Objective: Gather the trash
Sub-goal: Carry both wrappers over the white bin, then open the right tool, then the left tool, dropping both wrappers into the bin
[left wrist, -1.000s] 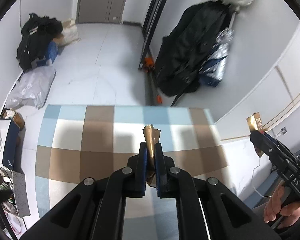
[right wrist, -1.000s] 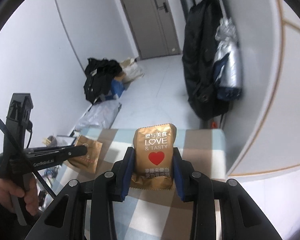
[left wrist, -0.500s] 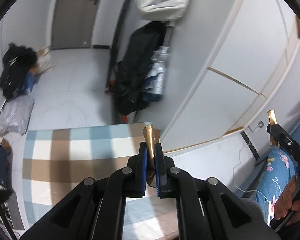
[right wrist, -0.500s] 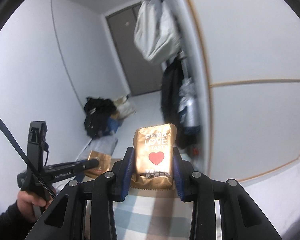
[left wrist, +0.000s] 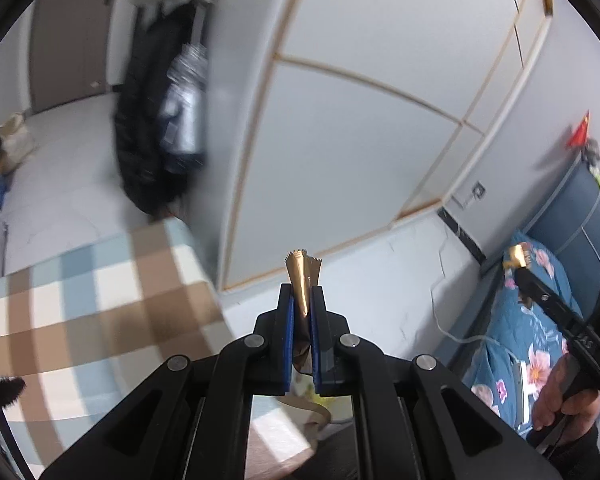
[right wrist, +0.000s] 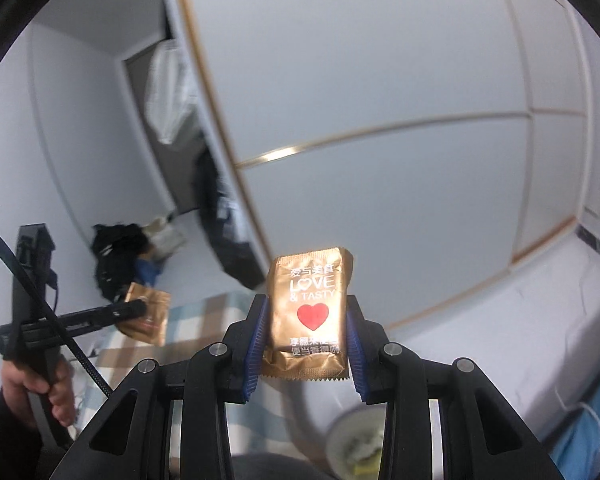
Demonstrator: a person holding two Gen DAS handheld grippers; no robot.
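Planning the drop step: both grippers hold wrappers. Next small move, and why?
Probably lower the right gripper toward the pale round container low in its view. It looks like the bin, though it is blurred. The right gripper is shut on the heart wrapper and the left gripper on a gold wrapper, both held in the air, so the drop seems next.

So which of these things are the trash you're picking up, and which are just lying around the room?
Part of the job:
- gold wrapper, pinched in the left gripper
- gold LOVE & TASTY packet, clamped in the right gripper

Just lying about:
- checked blanket
- dark coats hanging by the door
- flowered bedding
- pile of clothes on the floor
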